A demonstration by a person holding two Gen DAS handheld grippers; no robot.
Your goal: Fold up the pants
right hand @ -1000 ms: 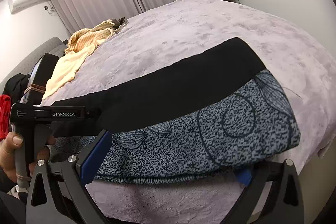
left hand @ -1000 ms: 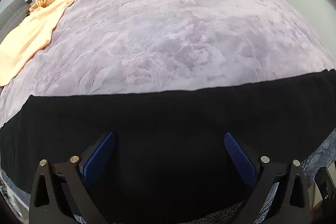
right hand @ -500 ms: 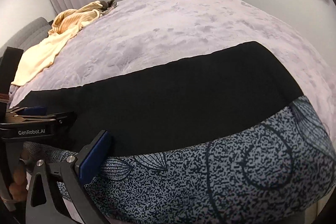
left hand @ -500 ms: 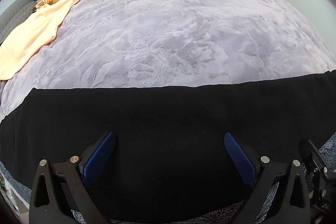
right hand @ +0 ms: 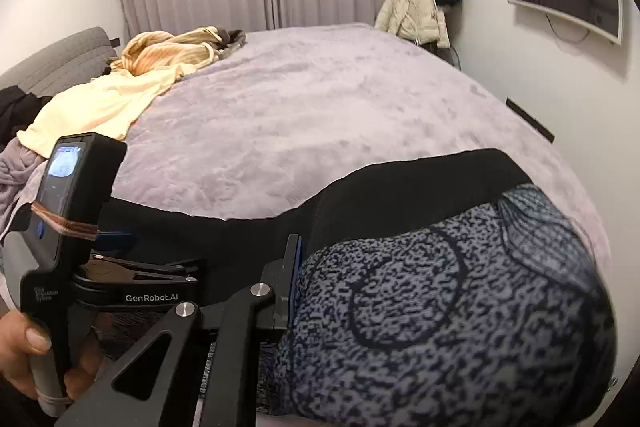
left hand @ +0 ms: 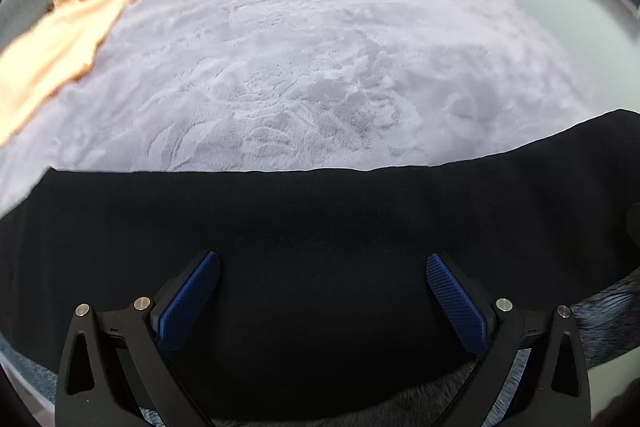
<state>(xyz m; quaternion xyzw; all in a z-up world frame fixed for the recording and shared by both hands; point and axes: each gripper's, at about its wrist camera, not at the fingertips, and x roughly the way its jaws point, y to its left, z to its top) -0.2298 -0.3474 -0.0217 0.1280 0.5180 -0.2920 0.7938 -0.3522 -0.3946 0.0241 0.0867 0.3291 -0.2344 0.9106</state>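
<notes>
Right gripper [right hand: 294, 283] went from spread to clamped on the pants [right hand: 440, 291]; left gripper [left hand: 322, 291] hovers, fingers apart. Lift evenly, keep edges aligned on the bed [right hand: 320, 99].

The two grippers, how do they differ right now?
The left gripper is wide open, its blue pads apart over the black part of the pants; the right gripper looks shut on the pants' patterned part. Both are black with blue pads, low over the bed.
</notes>
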